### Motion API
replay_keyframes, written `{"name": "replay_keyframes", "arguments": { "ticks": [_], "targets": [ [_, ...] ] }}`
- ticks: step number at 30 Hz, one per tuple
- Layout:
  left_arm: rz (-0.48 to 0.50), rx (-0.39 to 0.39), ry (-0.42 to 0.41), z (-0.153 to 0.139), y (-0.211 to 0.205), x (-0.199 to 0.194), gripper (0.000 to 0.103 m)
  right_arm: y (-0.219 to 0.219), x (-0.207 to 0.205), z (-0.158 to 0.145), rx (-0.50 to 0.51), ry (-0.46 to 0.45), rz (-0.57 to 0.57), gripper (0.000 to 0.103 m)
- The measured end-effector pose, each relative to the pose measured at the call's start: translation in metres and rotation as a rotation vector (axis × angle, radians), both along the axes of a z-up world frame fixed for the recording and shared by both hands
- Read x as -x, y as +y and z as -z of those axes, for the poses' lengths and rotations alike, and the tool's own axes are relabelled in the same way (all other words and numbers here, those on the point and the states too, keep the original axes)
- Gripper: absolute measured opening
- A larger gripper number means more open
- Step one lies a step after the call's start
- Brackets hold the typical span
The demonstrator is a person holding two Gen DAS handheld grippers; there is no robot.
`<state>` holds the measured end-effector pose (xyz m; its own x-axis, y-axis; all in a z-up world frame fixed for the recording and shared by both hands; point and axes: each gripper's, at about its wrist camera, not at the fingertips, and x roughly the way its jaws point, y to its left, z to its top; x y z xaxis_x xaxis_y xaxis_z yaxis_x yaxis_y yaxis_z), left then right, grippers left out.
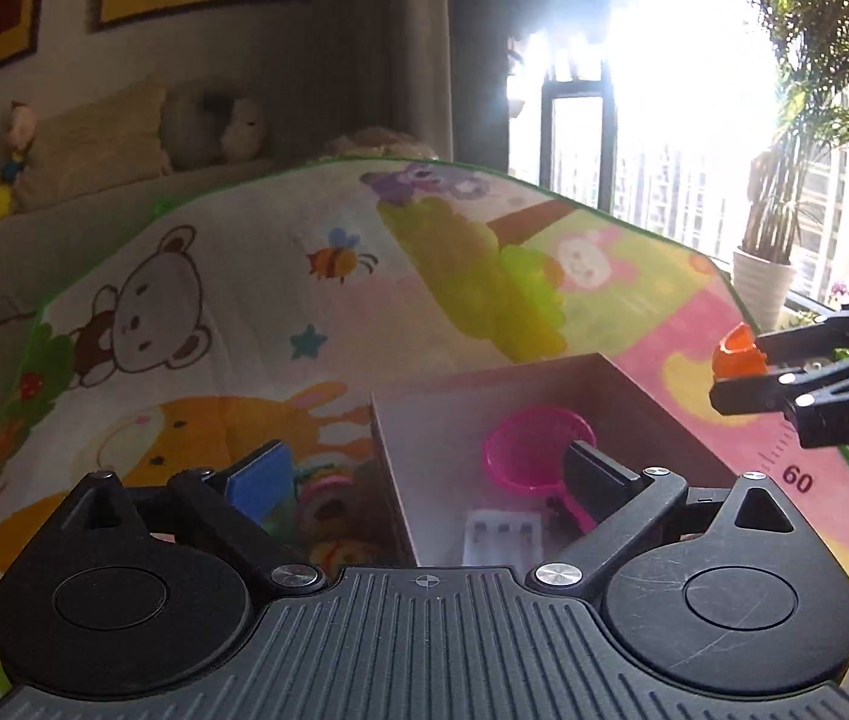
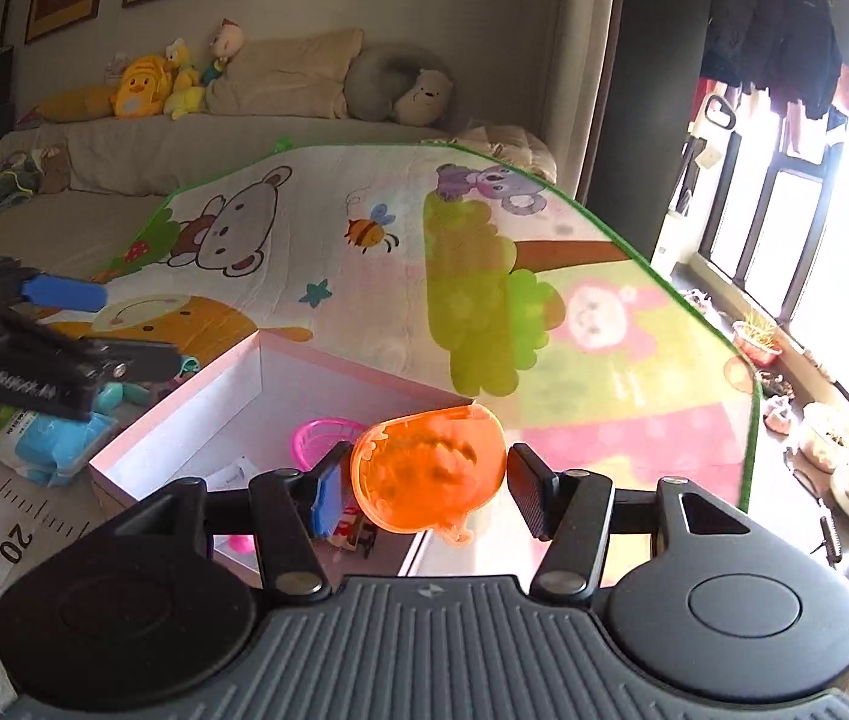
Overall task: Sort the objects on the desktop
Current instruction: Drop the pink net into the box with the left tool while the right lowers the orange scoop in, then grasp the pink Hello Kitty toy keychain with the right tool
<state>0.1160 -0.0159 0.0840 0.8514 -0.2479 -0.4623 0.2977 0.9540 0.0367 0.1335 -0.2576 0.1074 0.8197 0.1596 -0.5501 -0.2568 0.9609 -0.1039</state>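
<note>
Right claw (image 2: 427, 489) clenched on orange translucent toy mould (image 2: 429, 474), above pink box (image 2: 196, 402). Left claw (image 1: 430, 474) released, empty. Mould looks light, stiff, slick plastic; side grip seems best

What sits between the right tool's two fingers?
An orange translucent toy mould, held between the right tool's pads above the pink box, in the right wrist view.

Open mat (image 2: 364, 276) across frame centre, free for passage. Lower left crowded: box wall (image 2: 184, 402), blue packet (image 2: 46, 450) beside it. Pink strainer (image 1: 535, 450) inside box.
</note>
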Motion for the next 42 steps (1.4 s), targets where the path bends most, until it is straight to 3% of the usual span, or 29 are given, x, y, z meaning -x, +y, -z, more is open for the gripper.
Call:
{"name": "replay_keyframes", "arguments": {
  "ticks": [6,12,15,18,22,24,26,32,33,35,38,42],
  "targets": [
    [-0.111,-0.07,0.07,0.046,0.045,0.052,0.101,0.018,-0.029,0.025,-0.059,0.155,-0.009,0.058],
    [-0.28,-0.088,0.116,0.072,0.091,0.071,0.101,0.058,-0.013,0.015,0.009,0.115,-0.072,0.06],
    [-0.346,-0.053,0.134,0.075,0.108,0.073,0.101,0.095,-0.006,0.01,0.061,0.087,-0.143,0.059],
    [-0.335,0.013,0.132,0.074,0.116,0.08,0.101,0.133,-0.011,0.005,0.051,0.111,-0.223,0.056],
    [-0.283,0.018,0.065,0.072,0.11,0.091,0.102,0.183,-0.057,0.007,0.057,0.205,-0.244,0.056],
    [-0.264,0.017,0.041,0.071,0.106,0.094,0.102,0.204,-0.088,0.015,0.078,0.237,-0.212,0.053],
    [-0.257,0.032,0.031,0.071,0.107,0.095,0.102,0.218,-0.117,0.024,0.125,0.238,-0.157,0.044],
    [-0.279,0.098,0.036,0.072,0.118,0.094,0.103,0.233,-0.203,0.062,0.08,0.365,-0.001,0.042],
    [-0.282,0.101,0.035,0.072,0.119,0.094,0.103,0.234,-0.21,0.067,0.081,0.38,0.012,0.041],
    [-0.277,0.109,0.029,0.072,0.12,0.095,0.103,0.239,-0.216,0.077,0.118,0.401,0.012,0.026],
    [-0.262,0.128,0.016,0.071,0.122,0.098,0.103,0.244,-0.207,0.079,0.174,0.398,-0.01,0.026],
    [-0.259,0.151,0.019,0.071,0.126,0.097,0.103,0.244,-0.184,0.073,0.149,0.461,-0.071,0.026]
  ]
}}
